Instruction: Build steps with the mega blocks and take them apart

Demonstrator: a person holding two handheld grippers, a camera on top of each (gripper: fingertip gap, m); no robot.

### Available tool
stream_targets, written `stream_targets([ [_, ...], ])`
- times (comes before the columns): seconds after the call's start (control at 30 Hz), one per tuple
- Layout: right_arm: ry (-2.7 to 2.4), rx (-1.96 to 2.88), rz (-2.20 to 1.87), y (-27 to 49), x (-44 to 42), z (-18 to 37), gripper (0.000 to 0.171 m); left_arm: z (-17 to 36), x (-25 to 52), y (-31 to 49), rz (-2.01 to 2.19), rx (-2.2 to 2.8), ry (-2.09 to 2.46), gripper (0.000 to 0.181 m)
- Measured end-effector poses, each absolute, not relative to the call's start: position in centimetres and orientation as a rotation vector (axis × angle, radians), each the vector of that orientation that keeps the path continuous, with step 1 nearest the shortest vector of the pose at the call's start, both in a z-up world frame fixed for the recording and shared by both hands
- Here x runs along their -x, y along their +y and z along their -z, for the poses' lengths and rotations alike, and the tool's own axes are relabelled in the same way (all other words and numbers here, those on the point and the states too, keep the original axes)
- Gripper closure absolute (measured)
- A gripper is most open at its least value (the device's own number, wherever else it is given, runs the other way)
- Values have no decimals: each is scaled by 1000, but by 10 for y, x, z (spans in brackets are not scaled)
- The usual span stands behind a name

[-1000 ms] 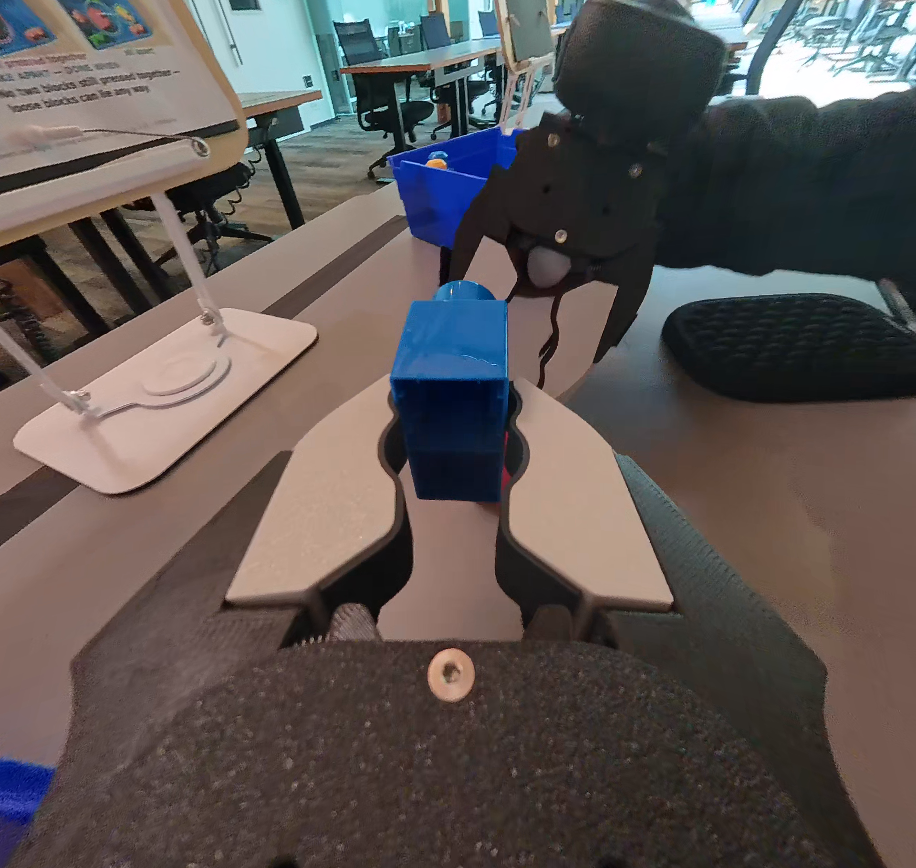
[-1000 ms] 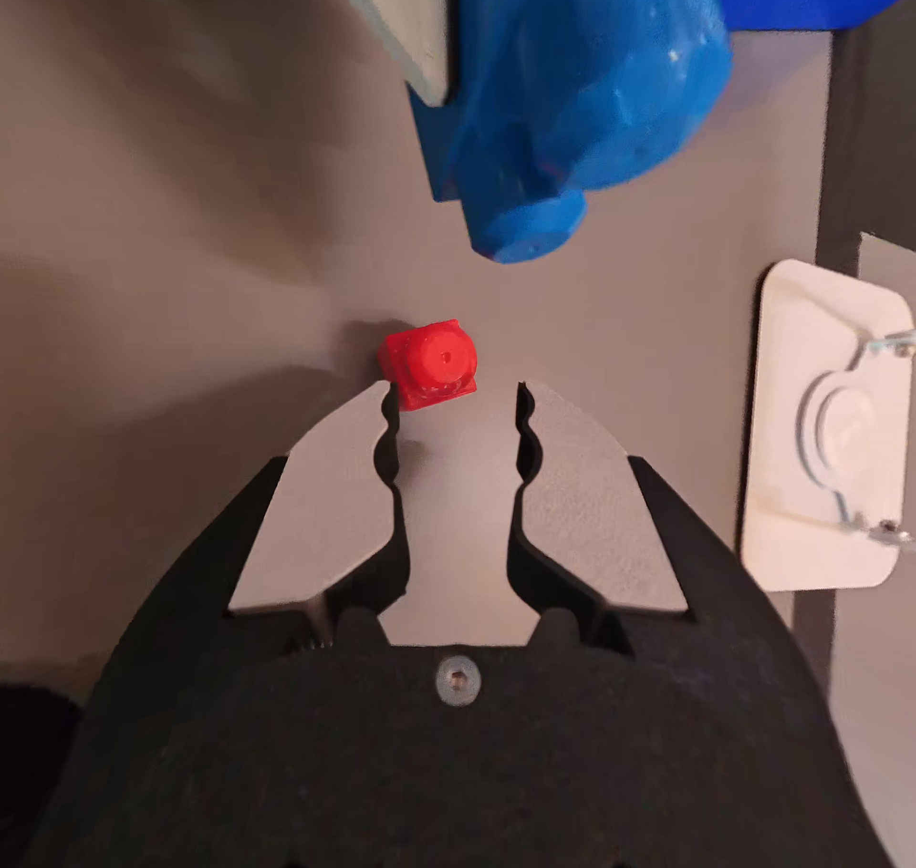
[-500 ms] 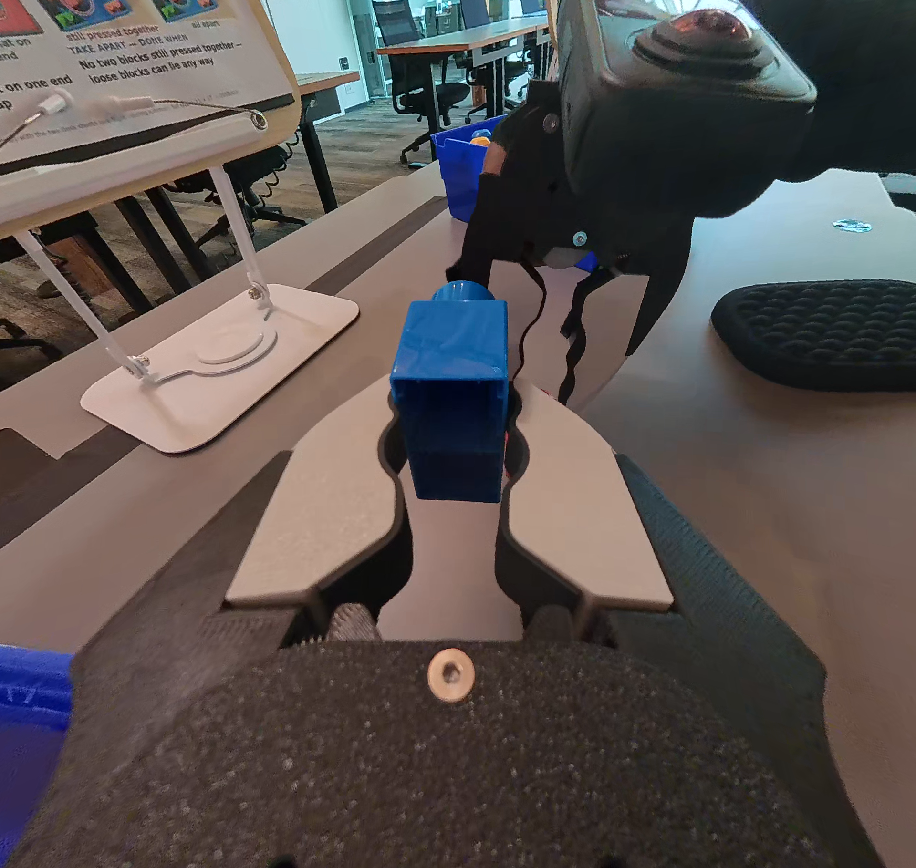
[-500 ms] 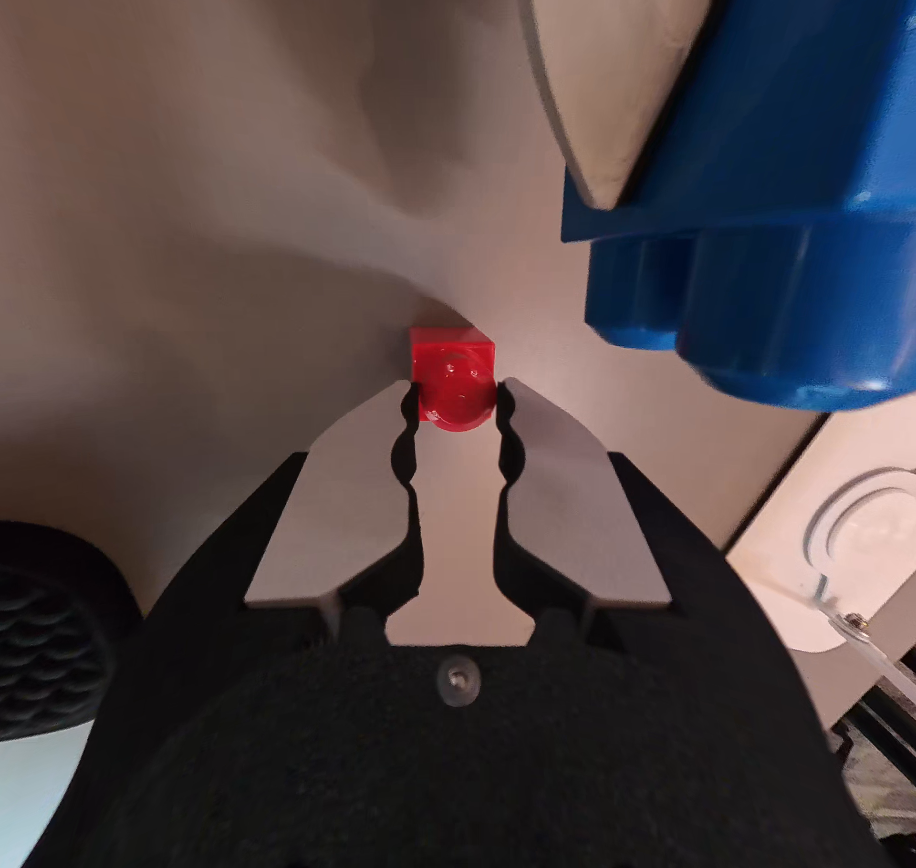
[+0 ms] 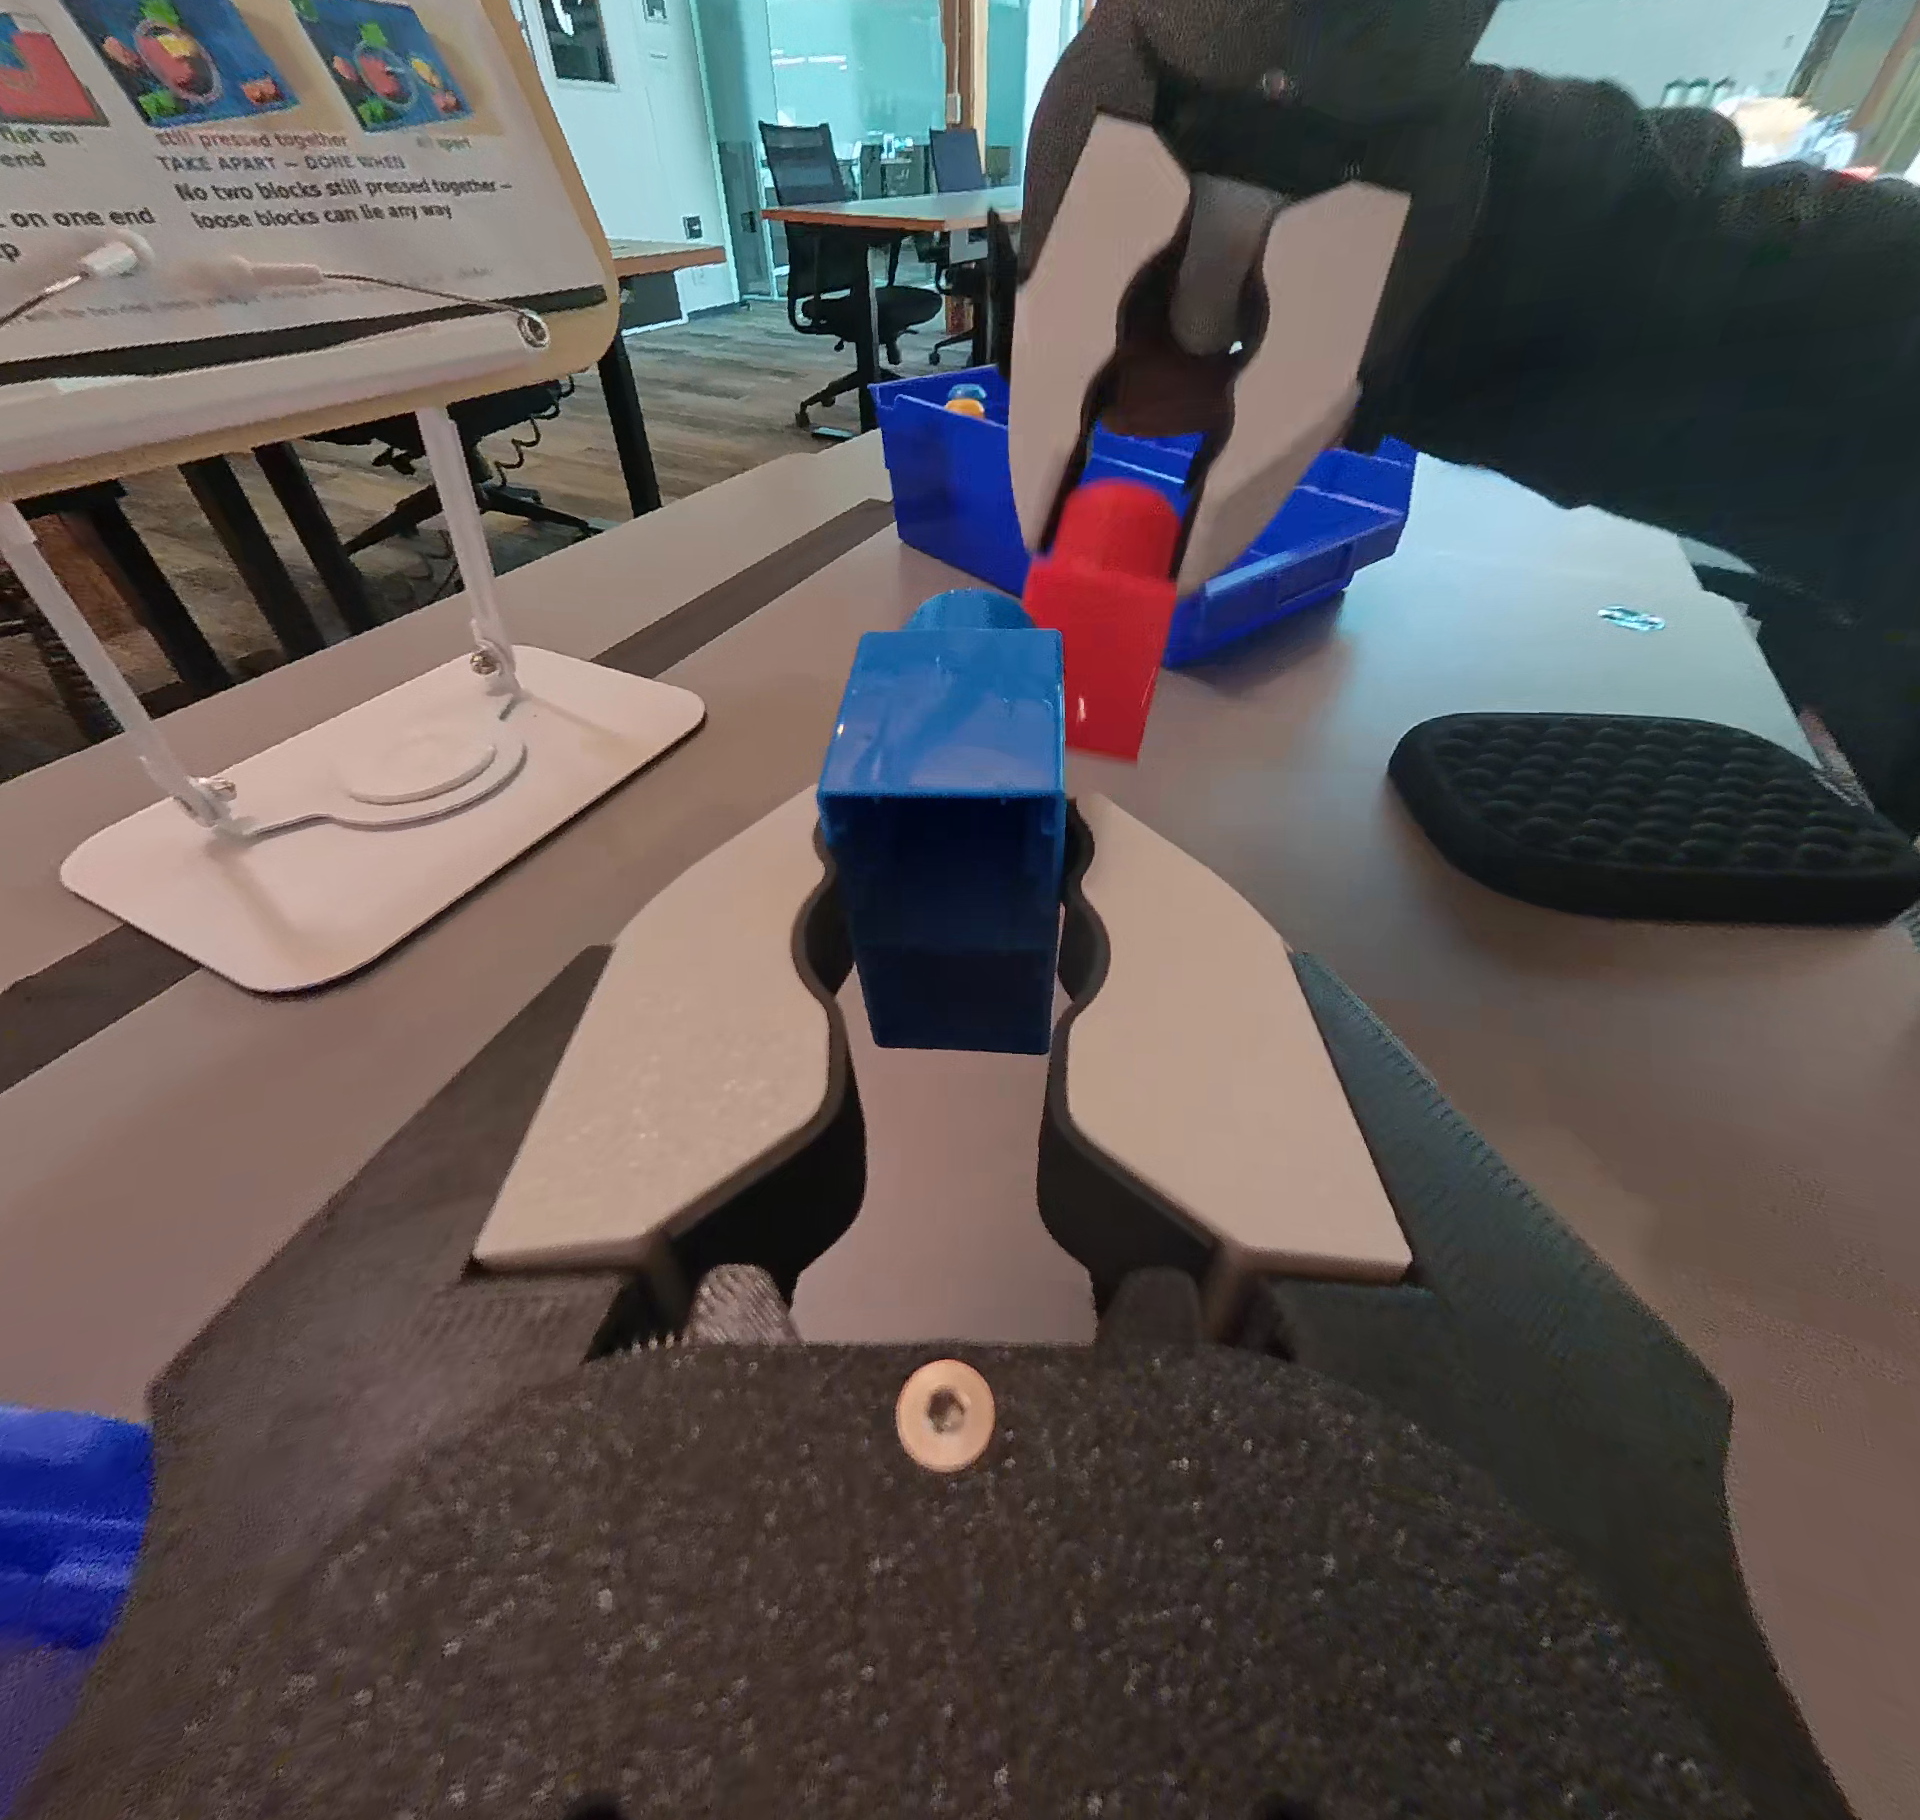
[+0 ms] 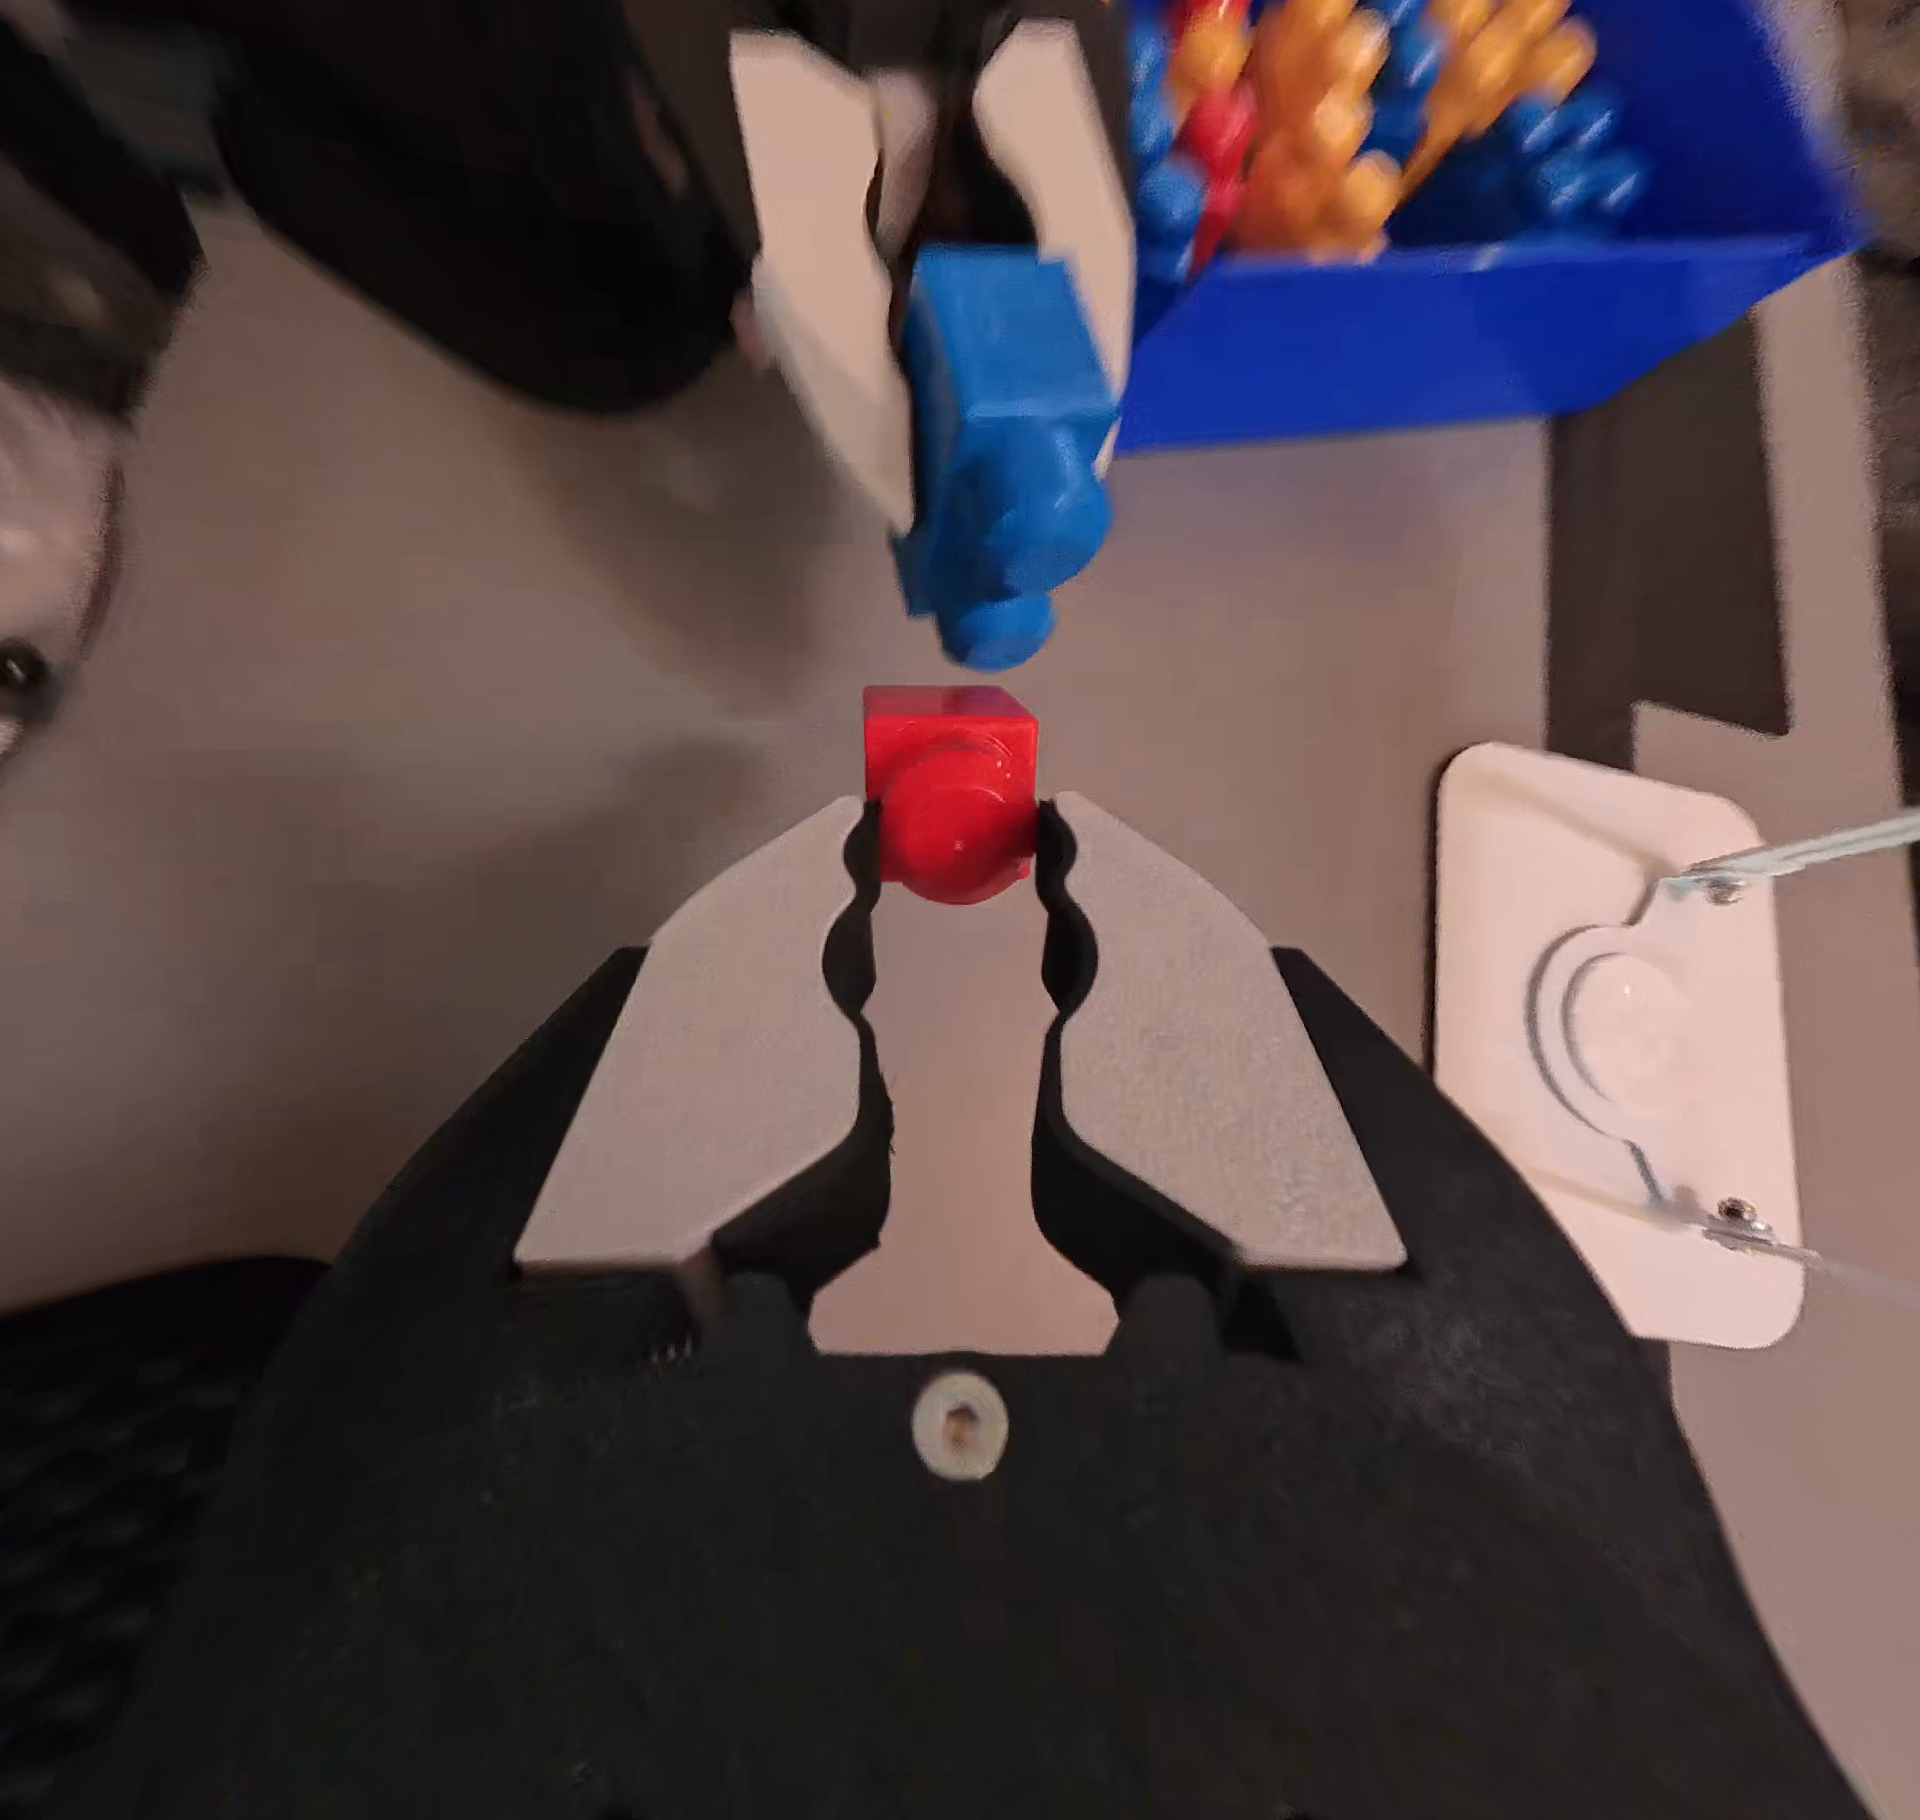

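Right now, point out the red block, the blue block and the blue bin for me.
red block (image 6: pixel 951 814), right wrist view, on its round stud.
blue block (image 5: pixel 951 731), left wrist view, on its top face.
blue bin (image 6: pixel 1455 336), right wrist view, on its front wall.

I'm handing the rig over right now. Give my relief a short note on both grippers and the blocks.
Left hand-held gripper: shut on the blue block, held above the table.
Right hand-held gripper: shut on the red block, also in the air.
The two blocks are close but not joined.
Spare blocks are in the blue bin.
Done: both blocks picked up.
Left: press them together, build the steps, then take them apart.
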State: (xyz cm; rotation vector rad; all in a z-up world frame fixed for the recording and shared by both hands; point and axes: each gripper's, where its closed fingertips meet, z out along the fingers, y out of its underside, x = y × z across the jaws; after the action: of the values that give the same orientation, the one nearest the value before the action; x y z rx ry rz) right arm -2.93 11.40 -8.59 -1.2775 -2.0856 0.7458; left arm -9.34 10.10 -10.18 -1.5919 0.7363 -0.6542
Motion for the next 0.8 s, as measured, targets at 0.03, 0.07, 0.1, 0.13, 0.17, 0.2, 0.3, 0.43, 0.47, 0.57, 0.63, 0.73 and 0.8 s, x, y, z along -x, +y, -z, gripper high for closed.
stream_targets([
  [0.03, -2013, 1257, -822, 114, 28, 74, 143, 101, 92, 100, 662, 1590, 742, 144],
  [0.07, -1938, 1235, -903, 113, 26, 63, 143, 101, 90, 99, 663, 1587, 748, 144],
  [0.1, -1862, 1212, -986, 111, 23, 52, 143, 101, 89, 98, 663, 1582, 756, 144],
  [0.13, -1788, 1191, -1068, 110, 19, 42, 143, 100, 87, 96, 664, 1580, 765, 144],
  [0.17, -1708, 1168, -1148, 109, 15, 33, 143, 100, 85, 95, 665, 1576, 774, 144],
  [0.2, -1625, 1143, -1222, 109, 11, 25, 143, 99, 84, 93, 669, 1571, 782, 144],
  [0.3, -1405, 1087, -1394, 107, -5, 12, 143, 98, 77, 88, 698, 1558, 812, 144],
  [0.43, -1229, 1054, -1511, 98, -23, 18, 143, 99, 69, 79, 755, 1553, 857, 143],
  [0.47, -1200, 1052, -1527, 96, -26, 20, 143, 99, 67, 77, 767, 1553, 868, 143],
  [0.57, -1174, 1091, -1510, 91, -29, 36, 143, 101, 61, 72, 791, 1557, 899, 143],
  [0.63, -1159, 1128, -1495, 92, -28, 47, 143, 103, 58, 70, 802, 1561, 917, 144],
  [0.73, -1158, 1163, -1477, 94, -24, 61, 143, 106, 54, 67, 813, 1570, 940, 144],
  [0.8, -1160, 1174, -1473, 93, -20, 67, 143, 108, 52, 65, 813, 1574, 956, 144],
])
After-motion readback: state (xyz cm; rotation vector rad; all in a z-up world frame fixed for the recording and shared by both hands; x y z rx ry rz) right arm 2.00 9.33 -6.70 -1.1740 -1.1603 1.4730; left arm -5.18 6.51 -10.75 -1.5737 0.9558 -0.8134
